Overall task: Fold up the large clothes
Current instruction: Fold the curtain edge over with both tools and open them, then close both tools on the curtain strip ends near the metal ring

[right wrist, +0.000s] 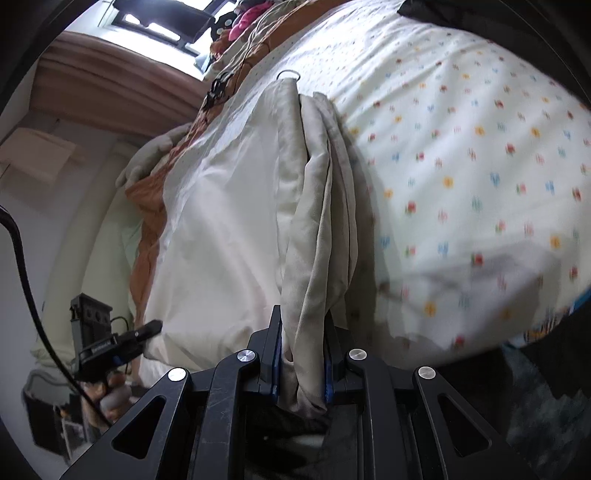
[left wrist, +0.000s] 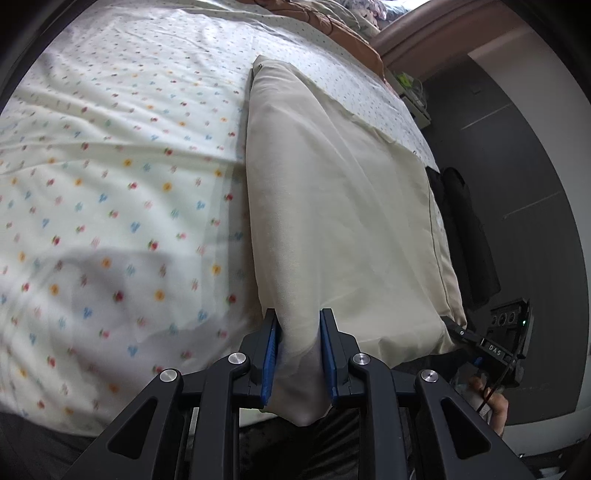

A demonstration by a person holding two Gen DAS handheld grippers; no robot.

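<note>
Bedroom, dark grey floor (left wrist: 517, 155) beside a bed; bedsheet (left wrist: 110, 166) cream cotton with small red, blue and yellow floral dots, softly creased, motion-blurred at near edge. Left gripper (left wrist: 297, 354): black angular linkage, silver pivot bolts, blue ribbed pads pinching a bunched near corner of the cream fabric (left wrist: 332, 221). Right gripper (right wrist: 302, 360): same build, pads clamped on a thicker stack of layered folds of the same cloth. Cloth smooth, matte, slightly sheer, folded into a long narrow panel running away across the bed along its floor-side edge; stitched hem along one side, layered edges visible in right wrist view as parallel ridges. Small metal ring (right wrist: 288, 75) at the far end of the panel. Beyond that, rust-orange quilted blanket (right wrist: 147, 192), puffy stitching, draped over the bed edge. Farthest: brown curtain (right wrist: 110, 92) in heavy pleats, bright window (right wrist: 155, 22) above.
</note>
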